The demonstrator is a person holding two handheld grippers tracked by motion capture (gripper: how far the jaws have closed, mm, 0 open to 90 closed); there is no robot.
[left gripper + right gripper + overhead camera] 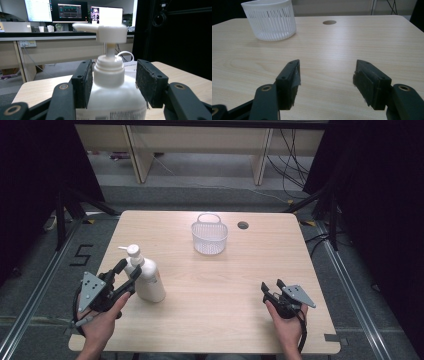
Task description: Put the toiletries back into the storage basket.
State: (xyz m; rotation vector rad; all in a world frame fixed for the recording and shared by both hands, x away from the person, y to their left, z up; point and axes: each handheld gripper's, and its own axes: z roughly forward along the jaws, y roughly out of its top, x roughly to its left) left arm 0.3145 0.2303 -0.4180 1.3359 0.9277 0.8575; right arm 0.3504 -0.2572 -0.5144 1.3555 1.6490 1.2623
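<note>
Clearly the work in hand is taking hold of the pump bottle (pixel 148 279), which stands upright near the table's (pixel 215 320) front-left part. The left gripper (pixel 125 271) is spread open around the bottle's shoulder: in the left gripper view its pads (pixel 88 83) stand either side of the ribbed white collar (pixel 109 72), the left pad close to touching it, the right one with a clear gap. Nothing is clamped yet.

To do this well, I would centre the bottle between the pads before closing, since the collar sits nearer one side and an uneven squeeze could shove or tip the bottle. Gripping on the broad body just below the collar looks safer than on the narrow neck, as the pump head (pixel 105 31) above is top-heavy and its spout sticks out sideways. Closing slowly, and lifting straight up only once both pads bear, should keep it upright.

The right gripper (pixel 274 287) rests low on the table at the front right, jaws wide apart, holding nothing, well apart from the bottle.

Farther back, the white slatted basket (pixel 209 237) stands empty, a likely place for the bottle; beyond it is a round cable hole (pixel 243 225).
</note>
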